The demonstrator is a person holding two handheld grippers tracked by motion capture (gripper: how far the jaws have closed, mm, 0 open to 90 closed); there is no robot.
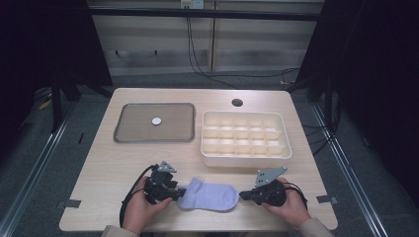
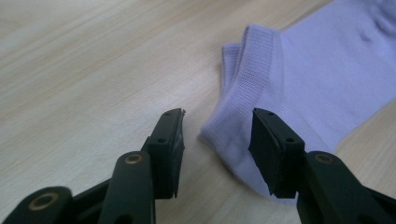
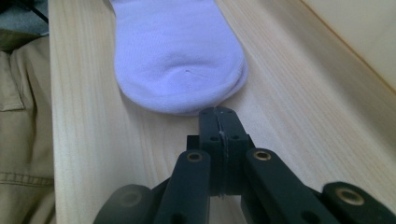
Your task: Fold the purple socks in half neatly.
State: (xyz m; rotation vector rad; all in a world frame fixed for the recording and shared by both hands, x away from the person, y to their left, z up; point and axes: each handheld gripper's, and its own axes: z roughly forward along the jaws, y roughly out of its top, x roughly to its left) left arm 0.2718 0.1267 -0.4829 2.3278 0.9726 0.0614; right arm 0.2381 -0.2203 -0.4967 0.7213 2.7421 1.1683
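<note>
A pale lilac ankle sock (image 1: pixel 210 196) lies flat near the table's front edge, between my two grippers. My left gripper (image 1: pixel 179 191) is at its cuff end. In the left gripper view the left gripper (image 2: pixel 217 121) stands open, with the corner of the sock (image 2: pixel 317 79) below the ribbed cuff reaching into the gap; neither pad presses on it. My right gripper (image 1: pixel 242 196) is at the toe end. In the right gripper view the right gripper (image 3: pixel 218 112) has its jaws shut together, tips right at the toe edge of the sock (image 3: pixel 180 56), and I see no cloth between them.
A grey metal tray (image 1: pixel 118 133) with a small white disc (image 1: pixel 156 121) on it sits at the back left. A cream box (image 1: pixel 245 158) with several compartments stands just beyond the sock to the right. A round hole (image 1: pixel 237 102) is in the tabletop behind it.
</note>
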